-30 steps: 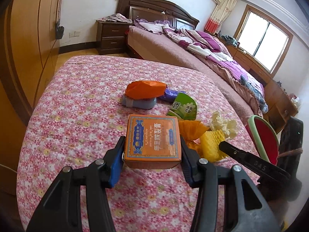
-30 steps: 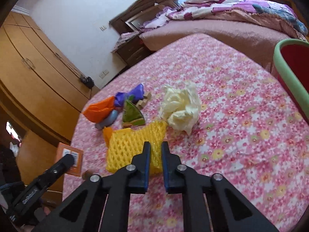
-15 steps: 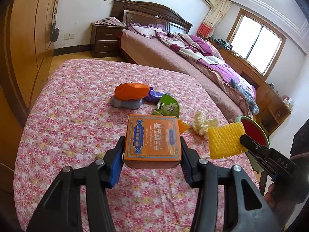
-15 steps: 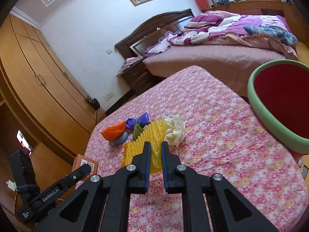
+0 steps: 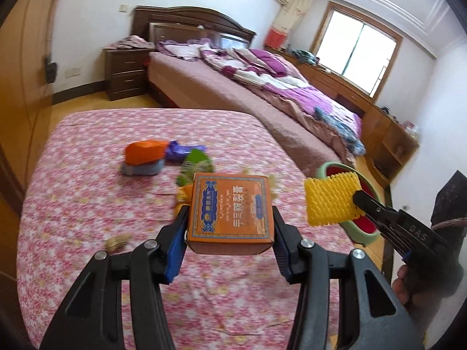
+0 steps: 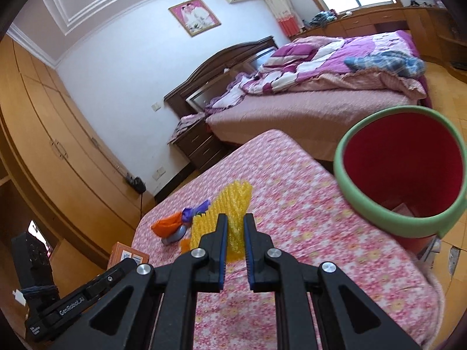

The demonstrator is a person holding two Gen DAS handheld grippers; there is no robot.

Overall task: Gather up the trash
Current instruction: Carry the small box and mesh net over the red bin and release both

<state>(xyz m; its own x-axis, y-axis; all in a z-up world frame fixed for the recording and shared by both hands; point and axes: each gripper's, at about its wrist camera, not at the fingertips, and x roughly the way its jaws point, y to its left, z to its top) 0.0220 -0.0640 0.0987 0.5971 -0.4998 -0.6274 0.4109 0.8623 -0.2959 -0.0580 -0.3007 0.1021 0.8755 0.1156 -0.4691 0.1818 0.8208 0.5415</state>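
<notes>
My left gripper [image 5: 230,218] is shut on an orange box [image 5: 230,213] and holds it above the pink flowered table [image 5: 87,198]. My right gripper [image 6: 234,227] is shut on a yellow foam net [image 6: 230,204], lifted off the table; it shows in the left wrist view [image 5: 331,199] in front of the red bin with a green rim [image 6: 400,169]. The bin stands off the table's right edge. An orange bag [image 5: 146,151], a grey item [image 5: 143,169], a purple wrapper [image 5: 182,148] and a green packet [image 5: 195,164] lie on the table.
A small brown shell-like scrap [image 5: 118,242] lies on the table near my left gripper. A bed [image 5: 262,96] with purple bedding stands beyond the table, a nightstand [image 5: 125,73] beside it. Wooden wardrobes [image 6: 43,145] line the left side.
Both grippers have risen. My right gripper has carried the yellow foam net up off the table and right toward the red bin. The orange box stays in my left gripper.
</notes>
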